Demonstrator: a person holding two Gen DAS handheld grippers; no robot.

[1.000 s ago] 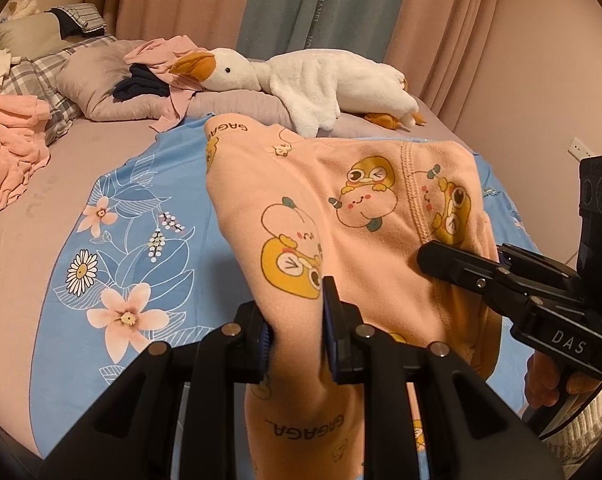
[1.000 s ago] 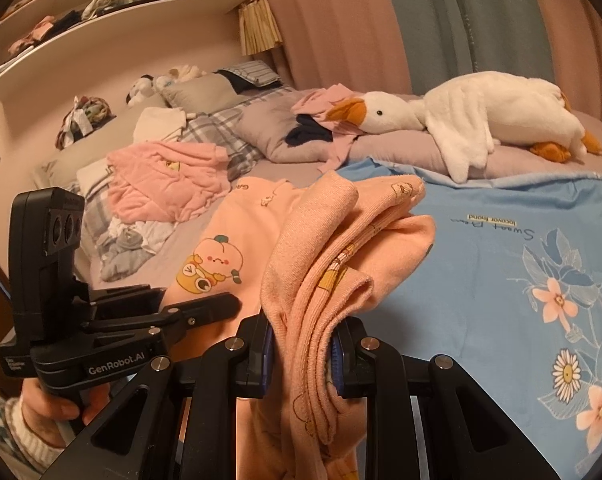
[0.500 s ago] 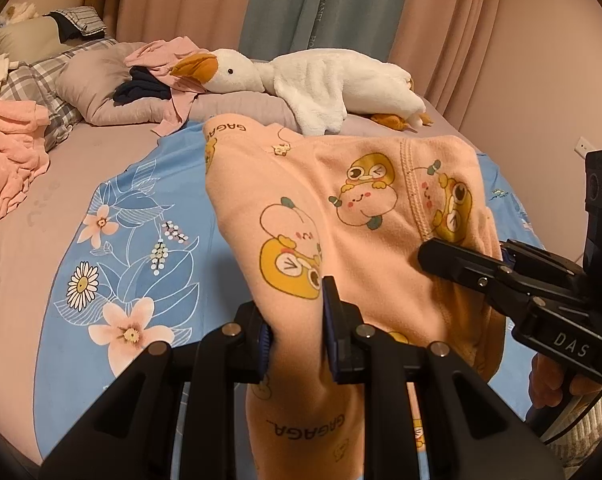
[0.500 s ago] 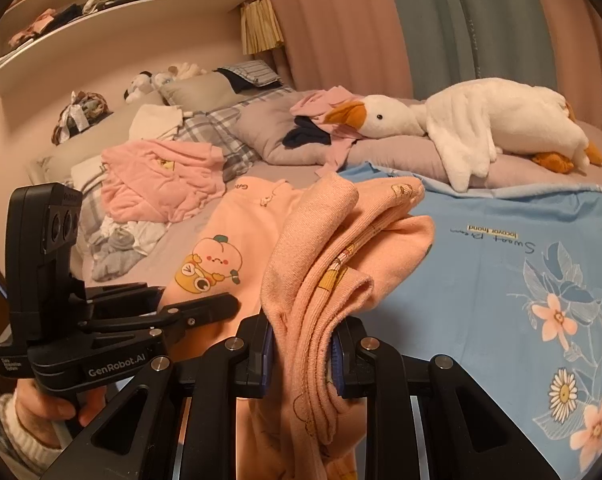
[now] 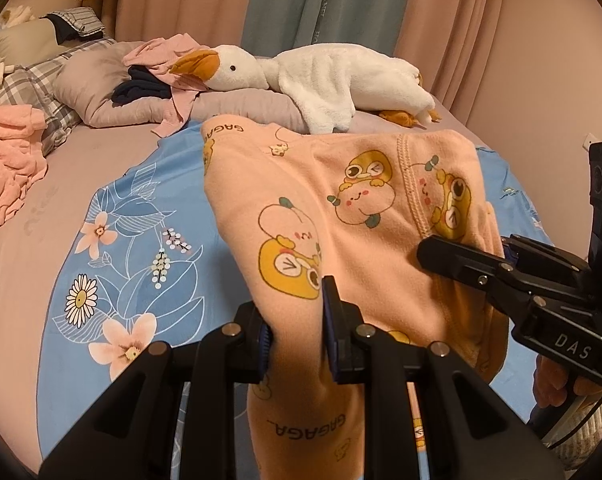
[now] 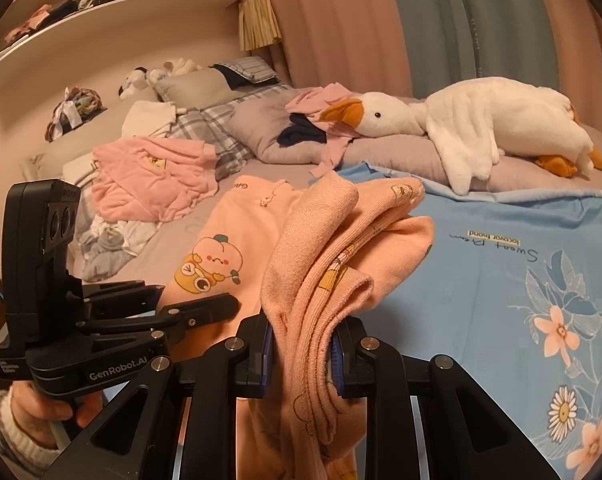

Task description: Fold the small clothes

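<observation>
Garment: 1 peach kids' garment [image 5: 365, 216] w/ cartoon prints & "GAGAGA" text, lifted over the bed, centre of both views; far edge draped on the blue floral sheet [image 5: 141, 240].
Left gripper [image 5: 295, 332]: bottom centre of left wrist view; jaws closed to a narrow gap, both pads pinching 1 edge of the garment; cloth hung below the jaws.
Right gripper [image 6: 301, 350]: bottom centre of right wrist view; jaws nearly closed, clamped on a bunched fold, several layers thick.
Cross views: right gripper's finger tip also showed at right of left wrist view, laid against the cloth by the stitched hem; left gripper seen at lower left of right wrist view.
Hands: 2, one per gripper; the right hand [image 5: 557, 380] at lower right of left wrist view, the left hand [image 6: 41, 412] w/ a knit cuff at lower left of right wrist view.
Plush goose [image 5: 333, 76]: 1, white, orange beak, lying across a grey pillow [image 5: 97, 96], upper centre.
Other clothes: 1 pink heap [image 6: 153, 176] at left of right wrist view; 1 pink + dark bundle [image 5: 157, 68] on the pillow by the beak.
Curtains [image 5: 321, 4]: pink & teal, top of frame.
Shelf [image 6: 113, 12]: 1, upper left of right wrist view; items on it too small to count.
</observation>
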